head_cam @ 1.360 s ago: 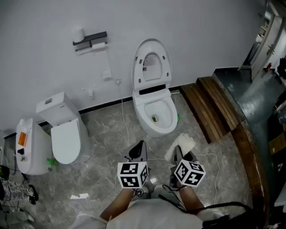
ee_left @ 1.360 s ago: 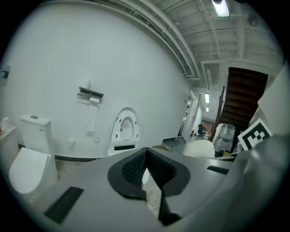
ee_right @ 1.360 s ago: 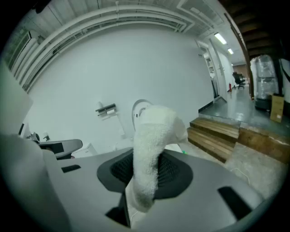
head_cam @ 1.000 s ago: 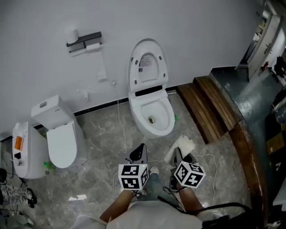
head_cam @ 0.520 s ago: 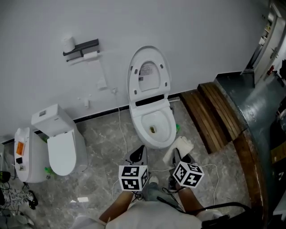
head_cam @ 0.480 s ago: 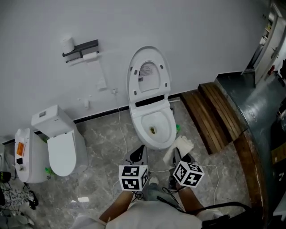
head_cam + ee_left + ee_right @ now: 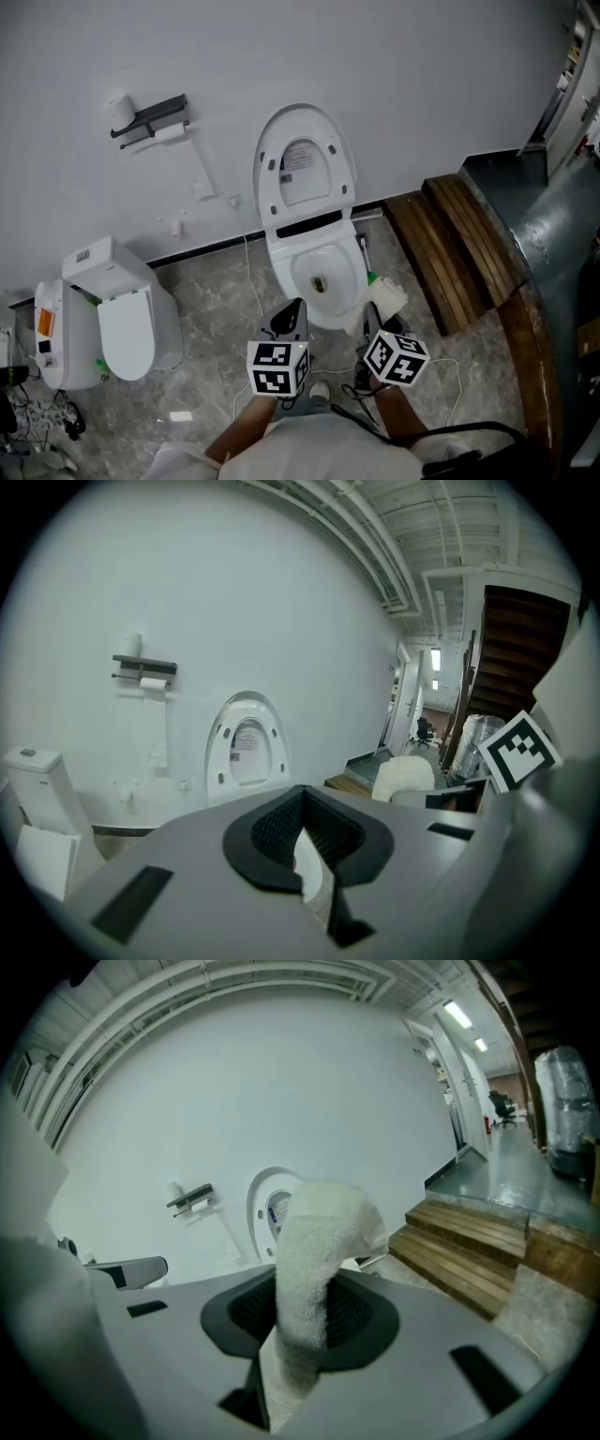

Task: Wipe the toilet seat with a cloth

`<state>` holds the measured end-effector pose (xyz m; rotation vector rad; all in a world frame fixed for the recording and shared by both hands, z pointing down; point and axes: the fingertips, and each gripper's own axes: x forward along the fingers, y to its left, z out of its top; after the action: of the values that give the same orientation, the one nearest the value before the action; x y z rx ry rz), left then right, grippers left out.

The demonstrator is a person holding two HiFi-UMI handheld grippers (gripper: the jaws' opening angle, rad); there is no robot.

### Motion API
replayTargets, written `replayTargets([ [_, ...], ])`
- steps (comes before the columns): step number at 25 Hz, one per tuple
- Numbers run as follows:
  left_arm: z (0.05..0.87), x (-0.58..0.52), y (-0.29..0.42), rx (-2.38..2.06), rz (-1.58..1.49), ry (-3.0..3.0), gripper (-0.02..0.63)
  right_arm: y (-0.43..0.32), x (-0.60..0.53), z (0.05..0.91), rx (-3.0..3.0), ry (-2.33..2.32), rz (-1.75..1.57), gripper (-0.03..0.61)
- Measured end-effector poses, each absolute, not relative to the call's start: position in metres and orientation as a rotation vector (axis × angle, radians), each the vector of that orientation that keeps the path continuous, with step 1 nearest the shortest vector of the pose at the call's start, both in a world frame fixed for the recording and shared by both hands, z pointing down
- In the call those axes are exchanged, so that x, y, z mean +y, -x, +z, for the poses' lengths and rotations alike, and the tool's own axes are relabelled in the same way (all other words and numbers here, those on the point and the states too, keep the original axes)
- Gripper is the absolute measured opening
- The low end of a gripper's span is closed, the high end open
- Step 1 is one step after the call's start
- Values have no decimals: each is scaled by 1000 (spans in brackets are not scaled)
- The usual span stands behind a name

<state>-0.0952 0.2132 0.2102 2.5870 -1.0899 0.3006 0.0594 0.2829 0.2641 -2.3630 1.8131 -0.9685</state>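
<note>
A white toilet [image 7: 319,272] stands against the wall with its lid and seat [image 7: 305,169] raised upright. My left gripper [image 7: 292,311] is just in front of the bowl's near rim, shut, with nothing between its jaws [image 7: 302,832]. The raised seat [image 7: 246,752] shows ahead of it. My right gripper [image 7: 377,323] hangs to the right of the bowl, shut on a white fluffy cloth [image 7: 386,297]. In the right gripper view the cloth [image 7: 319,1241] stands up out of the gripper [image 7: 298,1340] and flops forward, hiding part of the toilet [image 7: 272,1206].
A second toilet [image 7: 122,319] with its lid down stands at the left, with another white unit [image 7: 52,333] beside it. A paper holder [image 7: 150,117] hangs on the wall. Wooden steps [image 7: 459,248] rise at the right. A thin cable [image 7: 251,272] trails over the marble floor.
Both grippers have moved forward toward the toilet, which now lies closer in the head view. The cloth stays in the right gripper and the left stays shut.
</note>
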Motion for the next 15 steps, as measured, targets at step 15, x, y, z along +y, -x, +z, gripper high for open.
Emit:
replayTargets([
  [15,228,109,29,-1006,335,-2584,2,-99,194,296,1770,2365,-1119,101],
])
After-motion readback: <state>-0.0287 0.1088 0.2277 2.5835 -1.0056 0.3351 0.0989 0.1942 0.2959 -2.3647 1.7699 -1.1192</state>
